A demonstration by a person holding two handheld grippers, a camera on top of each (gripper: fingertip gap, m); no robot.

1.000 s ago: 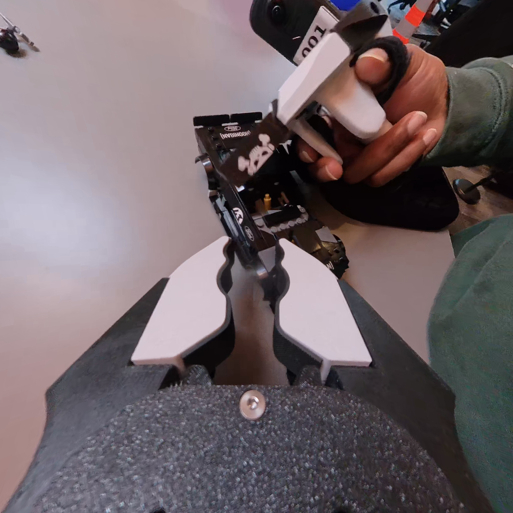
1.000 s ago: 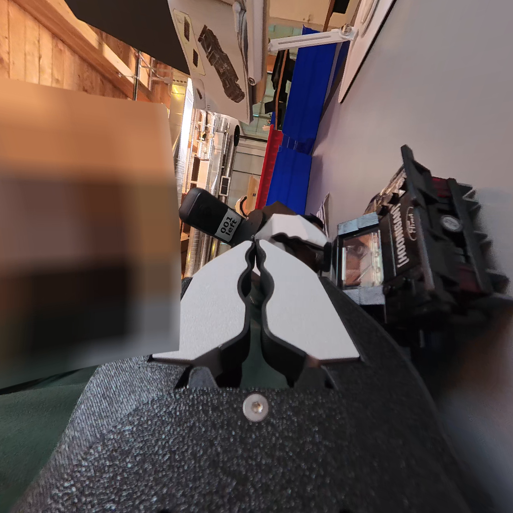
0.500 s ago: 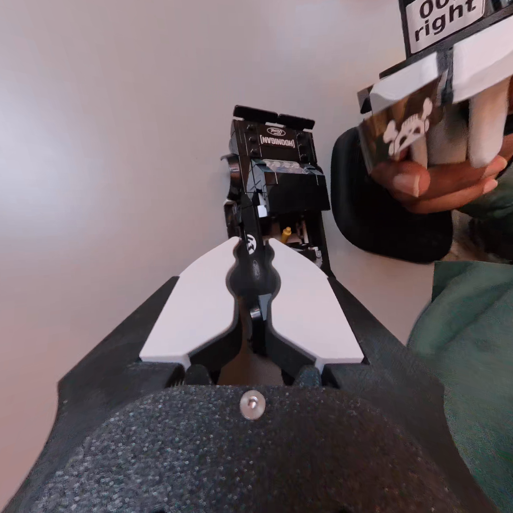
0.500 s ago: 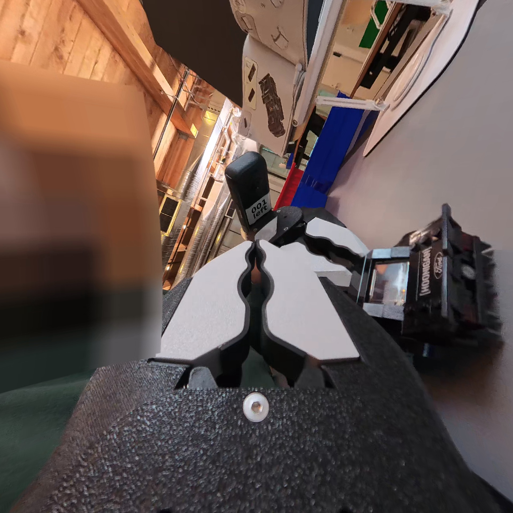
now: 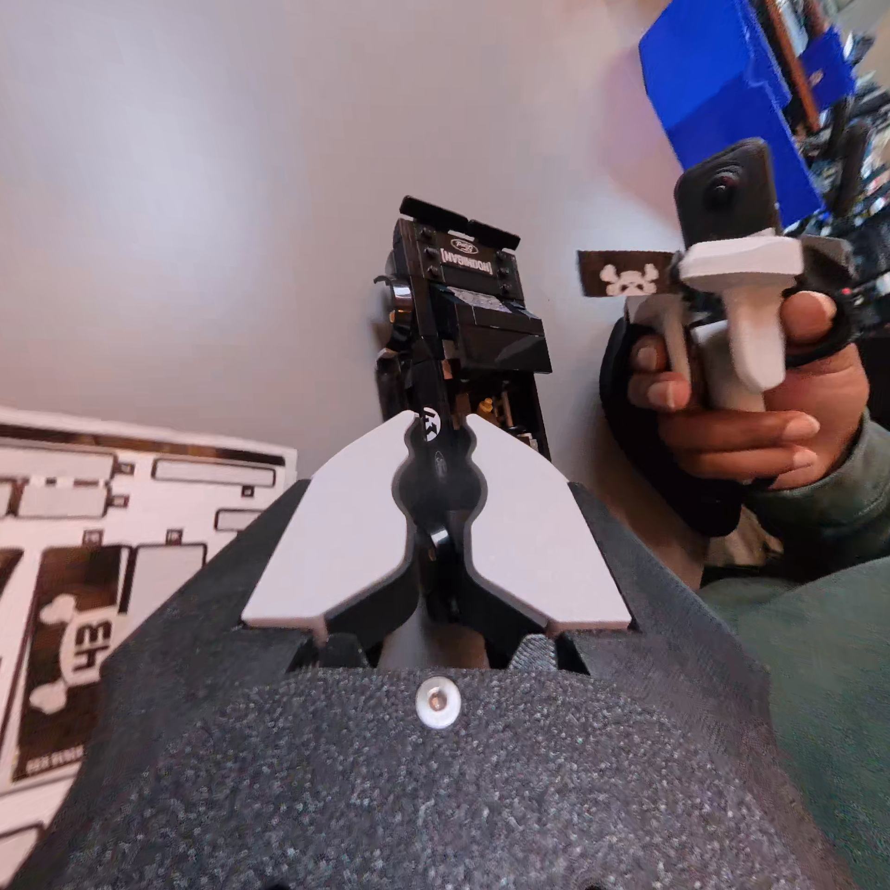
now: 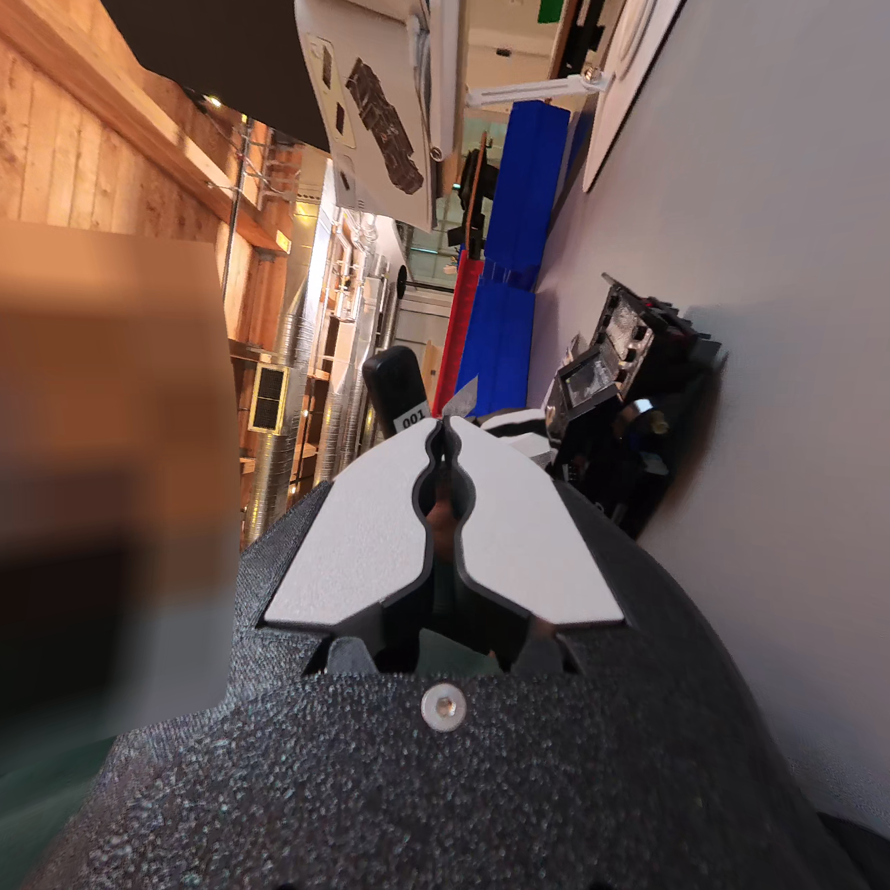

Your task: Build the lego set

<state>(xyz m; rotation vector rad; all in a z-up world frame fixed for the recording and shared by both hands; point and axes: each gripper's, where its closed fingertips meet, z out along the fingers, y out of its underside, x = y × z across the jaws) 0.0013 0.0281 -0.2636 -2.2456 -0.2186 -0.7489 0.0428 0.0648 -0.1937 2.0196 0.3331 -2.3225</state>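
A black lego car (image 5: 481, 327) rests on the white table (image 5: 192, 192). My left gripper (image 5: 440, 424) is shut on the car's near side panel. My right gripper (image 6: 444, 424) is shut on a black skull sticker (image 5: 621, 281), held flat in the air to the right of the car and apart from it. In the right wrist view the sticker (image 6: 460, 402) shows edge-on as a thin sliver between the fingertips. The car (image 6: 626, 385) lies to the right there, with the left gripper's fingers (image 6: 510, 433) against it.
A white sticker sheet (image 5: 96, 530) lies on the table at lower left. A blue bin (image 5: 722, 72) stands at the back right. A black pad (image 5: 674, 491) lies under the person's hand (image 5: 751, 424). An instruction booklet (image 6: 375, 111) hangs on a stand. About 10 cm separates my left fingertips from my right.
The right gripper carried the skull sticker from over the car off to the right and turned it flat. The left gripper kept its hold; its view shifted and the sticker sheet came into sight.
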